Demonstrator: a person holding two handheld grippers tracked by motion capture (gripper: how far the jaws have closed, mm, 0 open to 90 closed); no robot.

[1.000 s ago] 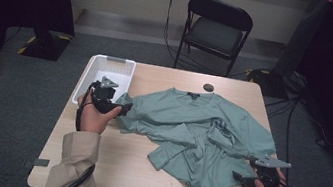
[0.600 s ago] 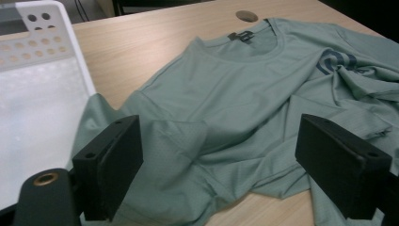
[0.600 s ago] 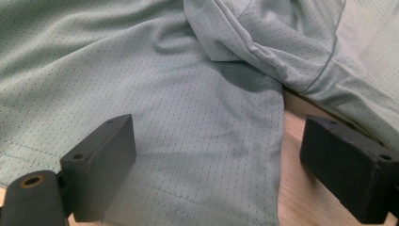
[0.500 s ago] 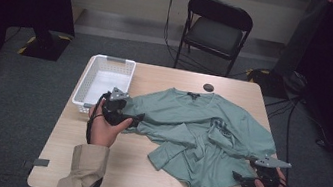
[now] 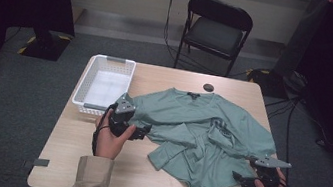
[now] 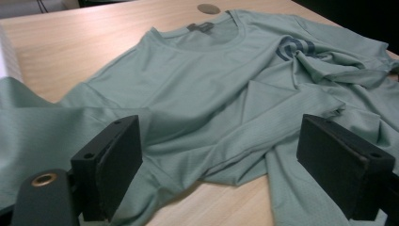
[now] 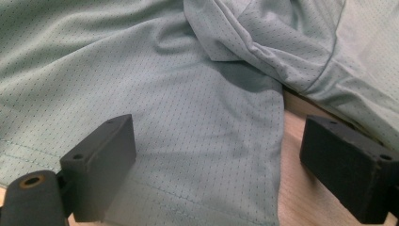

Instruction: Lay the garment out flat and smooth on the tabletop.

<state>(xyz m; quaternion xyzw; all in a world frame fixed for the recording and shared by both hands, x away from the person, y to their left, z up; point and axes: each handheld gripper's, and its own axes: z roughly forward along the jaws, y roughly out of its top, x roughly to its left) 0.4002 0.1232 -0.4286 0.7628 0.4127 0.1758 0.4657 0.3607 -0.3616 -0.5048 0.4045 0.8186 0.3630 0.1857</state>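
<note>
Shirt (image 5: 198, 134) lay rumpled and unfolded on the tabletop (image 5: 63, 158) beside the white basket (image 5: 85, 86), with left gripper (image 5: 140, 132) and right gripper (image 5: 240, 179) at its edges, jaws apart, nothing grasped yet.

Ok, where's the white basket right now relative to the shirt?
In the high view the white basket sits at the table's far-left corner, just left of the green shirt, with the left gripper close to its near edge.

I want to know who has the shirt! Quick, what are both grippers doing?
Left gripper: open, fingers spread over the green shirt, holding nothing.
Right gripper: open over the shirt's hem, holding nothing.
</note>
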